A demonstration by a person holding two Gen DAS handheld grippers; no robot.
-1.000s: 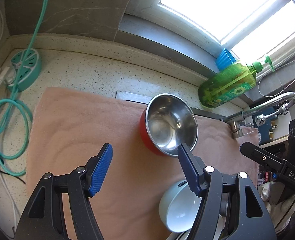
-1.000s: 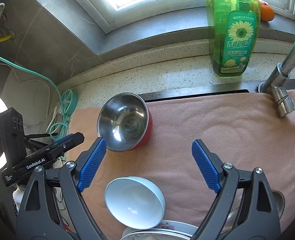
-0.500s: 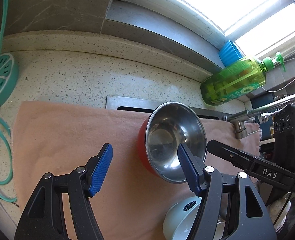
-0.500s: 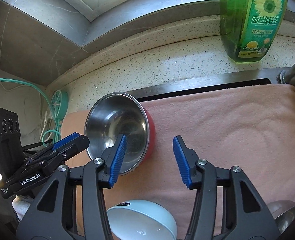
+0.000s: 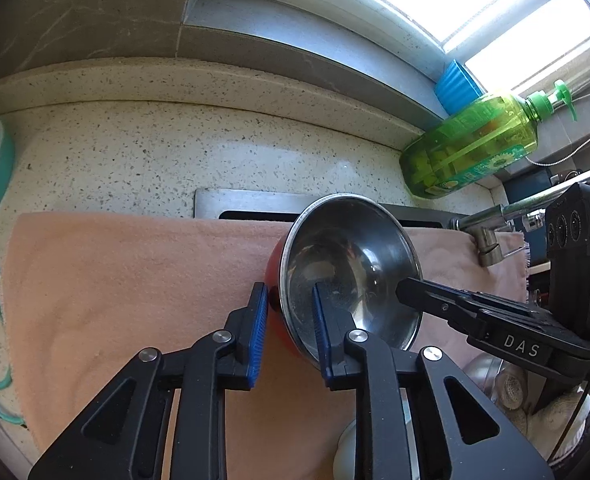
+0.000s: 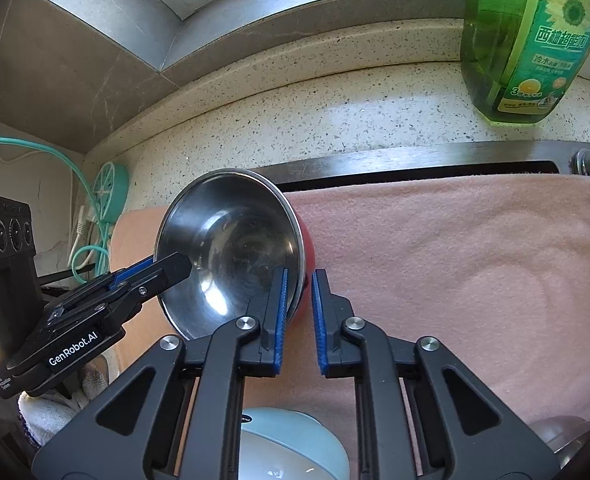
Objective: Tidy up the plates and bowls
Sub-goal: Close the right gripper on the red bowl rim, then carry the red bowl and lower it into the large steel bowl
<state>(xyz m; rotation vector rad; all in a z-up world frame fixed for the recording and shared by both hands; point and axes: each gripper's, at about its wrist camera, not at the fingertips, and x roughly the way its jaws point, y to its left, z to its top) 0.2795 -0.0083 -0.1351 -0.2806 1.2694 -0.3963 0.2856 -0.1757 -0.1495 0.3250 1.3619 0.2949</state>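
Note:
A steel bowl with a red outside (image 5: pixel 351 256) (image 6: pixel 231 240) leans on the pink towel (image 5: pixel 135 280) over the sink. My left gripper (image 5: pixel 289 292) straddles its left rim, one pad on the red wall and one inside; its jaws are closing, and the pads look pressed on the rim. My right gripper (image 6: pixel 299 276) is shut on the opposite rim in the same way. Each gripper shows in the other's view, the right gripper (image 5: pixel 403 288) and the left gripper (image 6: pixel 171 264). A pale blue bowl (image 6: pixel 291 444) lies just below my fingers.
A green detergent bottle (image 6: pixel 531 40) stands on the speckled counter at the back right, beside the faucet (image 5: pixel 495 216). A teal socket block (image 6: pixel 113 188) and its cable lie at the left. More steel ware (image 6: pixel 567 436) shows at the lower right.
Both grippers have come down and forward to the steel bowl. Their jaws, wide apart before, have closed over opposite sides of its rim. The pale blue bowl has slid toward the bottom edge.

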